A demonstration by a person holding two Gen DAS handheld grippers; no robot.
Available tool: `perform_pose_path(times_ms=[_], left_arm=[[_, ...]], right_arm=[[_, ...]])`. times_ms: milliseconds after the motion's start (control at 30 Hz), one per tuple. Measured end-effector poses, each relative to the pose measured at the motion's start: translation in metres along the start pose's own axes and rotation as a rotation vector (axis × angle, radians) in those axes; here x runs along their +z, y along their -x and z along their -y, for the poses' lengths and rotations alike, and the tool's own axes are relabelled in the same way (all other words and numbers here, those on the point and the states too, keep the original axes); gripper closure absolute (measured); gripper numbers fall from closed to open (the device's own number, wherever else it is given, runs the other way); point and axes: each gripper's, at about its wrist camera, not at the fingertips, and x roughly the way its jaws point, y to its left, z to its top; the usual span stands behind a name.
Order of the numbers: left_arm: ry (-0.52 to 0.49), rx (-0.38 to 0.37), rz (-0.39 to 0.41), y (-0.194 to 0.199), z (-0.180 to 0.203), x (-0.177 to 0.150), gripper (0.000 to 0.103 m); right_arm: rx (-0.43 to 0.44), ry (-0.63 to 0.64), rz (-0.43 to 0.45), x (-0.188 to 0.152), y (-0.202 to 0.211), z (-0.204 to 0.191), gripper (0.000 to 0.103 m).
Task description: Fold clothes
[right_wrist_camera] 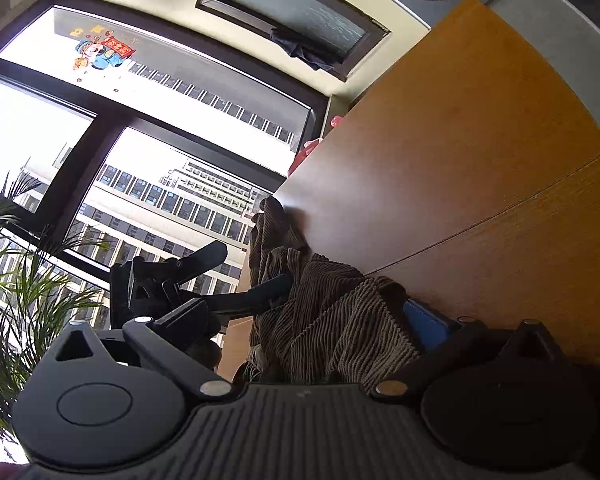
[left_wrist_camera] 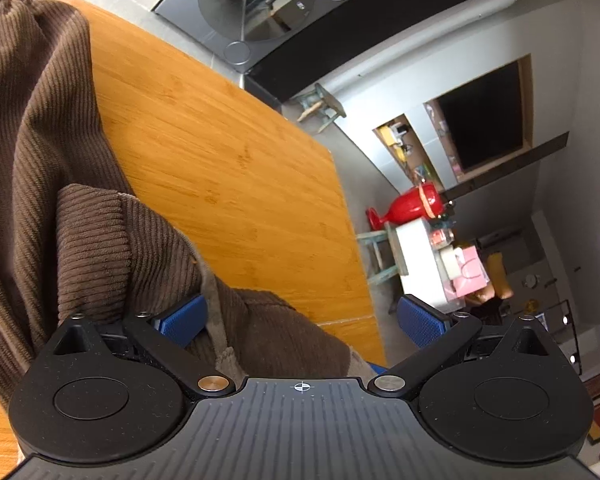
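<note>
A brown corduroy garment (left_wrist_camera: pixel 40 152) lies on the wooden table (left_wrist_camera: pixel 228 152) and runs up the left of the left wrist view. My left gripper (left_wrist_camera: pixel 300 320) is open, its blue pads (left_wrist_camera: pixel 184 320) wide apart, with a fold of the garment lying between them. In the right wrist view the same garment (right_wrist_camera: pixel 328 312) is bunched between my right gripper's fingers. One blue pad (right_wrist_camera: pixel 426 326) shows on the right; the other is hidden by cloth. The left gripper (right_wrist_camera: pixel 180 284) shows beside the cloth there.
The table's far edge (left_wrist_camera: pixel 340 200) drops to a grey floor. A red vase (left_wrist_camera: pixel 412 204), stools and shelves stand beyond. In the right wrist view a large window (right_wrist_camera: pixel 120 140) and a green plant (right_wrist_camera: pixel 12 280) lie past the table (right_wrist_camera: pixel 480 160).
</note>
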Motion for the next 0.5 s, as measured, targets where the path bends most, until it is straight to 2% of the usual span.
perform_pose_path(times_ms=[133, 300, 367, 500], left_arm=[[0.01, 0.001, 0.005, 0.0, -0.005, 0.0, 0.0], [0.056, -0.125, 0.023, -0.032, -0.008, 0.014, 0.0], [0.089, -0.211, 0.02, -0.039, -0.008, 0.018, 0.0], [0.057, -0.497, 0.084, 0.001, 0.007, 0.016, 0.0]], right_arm=[[-0.002, 0.101, -0.019, -0.012, 0.003, -0.014, 0.0], [-0.045, 0.206, -0.07, -0.032, -0.004, -0.03, 0.0], [-0.101, 0.304, -0.089, -0.045, -0.008, -0.045, 0.0], [-0.264, 0.578, -0.133, -0.078, -0.019, -0.084, 0.0]])
